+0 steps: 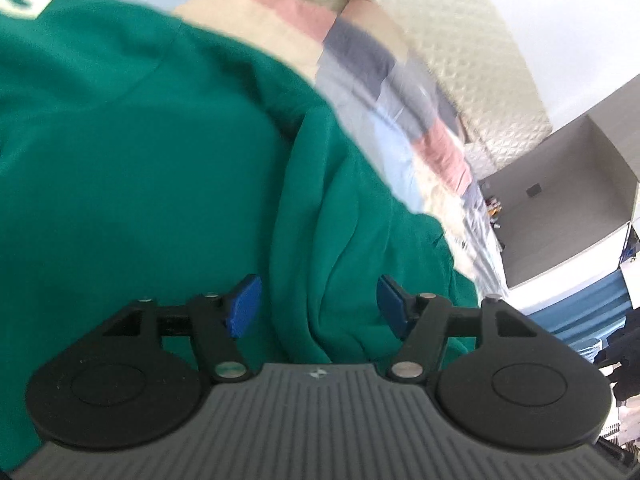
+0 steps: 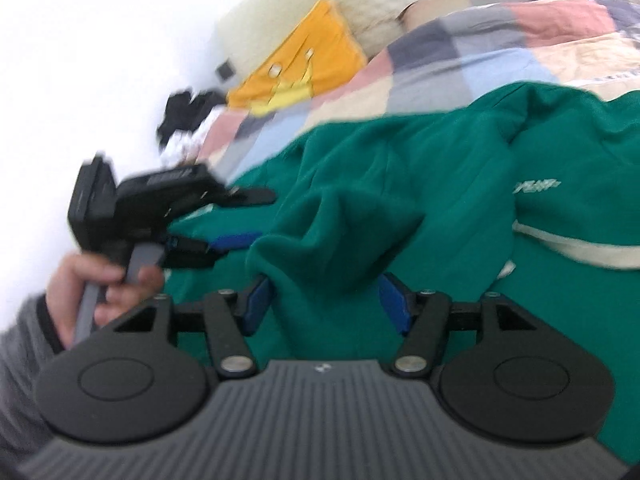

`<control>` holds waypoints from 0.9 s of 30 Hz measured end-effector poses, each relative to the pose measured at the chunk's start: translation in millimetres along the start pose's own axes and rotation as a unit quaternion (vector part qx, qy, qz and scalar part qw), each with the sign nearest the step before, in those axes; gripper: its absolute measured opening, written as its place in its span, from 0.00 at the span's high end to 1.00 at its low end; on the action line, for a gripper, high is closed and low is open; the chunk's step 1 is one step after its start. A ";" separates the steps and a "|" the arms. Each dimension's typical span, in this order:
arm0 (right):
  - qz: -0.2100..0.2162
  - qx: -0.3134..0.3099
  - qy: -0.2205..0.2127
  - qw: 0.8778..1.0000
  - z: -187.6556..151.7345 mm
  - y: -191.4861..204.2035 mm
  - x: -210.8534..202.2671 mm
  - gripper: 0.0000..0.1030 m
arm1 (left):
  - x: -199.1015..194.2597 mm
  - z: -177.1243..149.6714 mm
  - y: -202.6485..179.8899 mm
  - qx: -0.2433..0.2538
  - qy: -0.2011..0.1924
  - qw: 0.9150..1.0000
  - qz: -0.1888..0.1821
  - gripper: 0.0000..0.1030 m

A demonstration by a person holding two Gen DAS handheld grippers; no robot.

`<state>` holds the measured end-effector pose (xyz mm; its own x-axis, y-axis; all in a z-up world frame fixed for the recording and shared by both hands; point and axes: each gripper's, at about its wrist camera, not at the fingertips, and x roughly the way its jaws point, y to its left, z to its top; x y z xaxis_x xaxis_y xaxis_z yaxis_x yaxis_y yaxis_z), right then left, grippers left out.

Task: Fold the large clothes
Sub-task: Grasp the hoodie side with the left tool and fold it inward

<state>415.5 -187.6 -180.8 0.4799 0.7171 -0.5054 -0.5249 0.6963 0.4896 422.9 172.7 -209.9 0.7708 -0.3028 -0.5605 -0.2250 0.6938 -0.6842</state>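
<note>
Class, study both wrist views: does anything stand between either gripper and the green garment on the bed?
Nothing visible does. The left gripper and the right gripper both have open jaws directly over folds of the green garment, with only its own fabric between the pads.

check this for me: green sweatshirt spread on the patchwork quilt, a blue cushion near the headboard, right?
Not quite: the cushion is yellow-orange, not blue, as the right wrist view shows. The green sweatshirt does lie on the patchwork quilt.

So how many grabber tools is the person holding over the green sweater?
2. The right gripper is at the near edge of the green sweater, fingers open around a bunched fold. The left gripper is further left, in the person's hand.
</note>
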 end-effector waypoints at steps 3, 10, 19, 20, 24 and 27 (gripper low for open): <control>-0.024 -0.002 -0.024 0.999 19.0 -9.9 -1.1 0.39 | 4.9 22.2 -3.4 0.020 -0.003 1.000 -0.006 0.32; -0.054 0.065 -0.052 0.995 70.2 -56.6 3.9 0.39 | 33.3 73.4 13.5 -0.019 -0.018 1.000 -0.010 0.29; -0.093 0.101 -0.029 0.990 115.6 -107.7 60.4 0.39 | 83.9 113.6 19.5 -0.030 0.001 1.000 0.001 0.27; -0.099 0.107 -0.022 0.989 118.0 -112.2 73.3 0.39 | 91.8 115.2 21.4 -0.032 0.005 0.999 0.002 0.27; -0.131 0.133 0.002 0.982 120.6 -125.6 115.1 0.39 | 120.5 121.5 20.8 -0.022 0.011 1.000 0.015 0.28; -0.156 0.133 0.011 0.979 121.0 -128.3 133.6 0.51 | 130.5 125.1 14.0 0.012 0.007 0.999 0.047 0.65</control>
<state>632.0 -177.5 -225.1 0.5719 0.4688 -0.6731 -0.1524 0.8670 0.4744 594.8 224.6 -234.2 0.7387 -0.2449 -0.6279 -0.2810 0.7349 -0.6173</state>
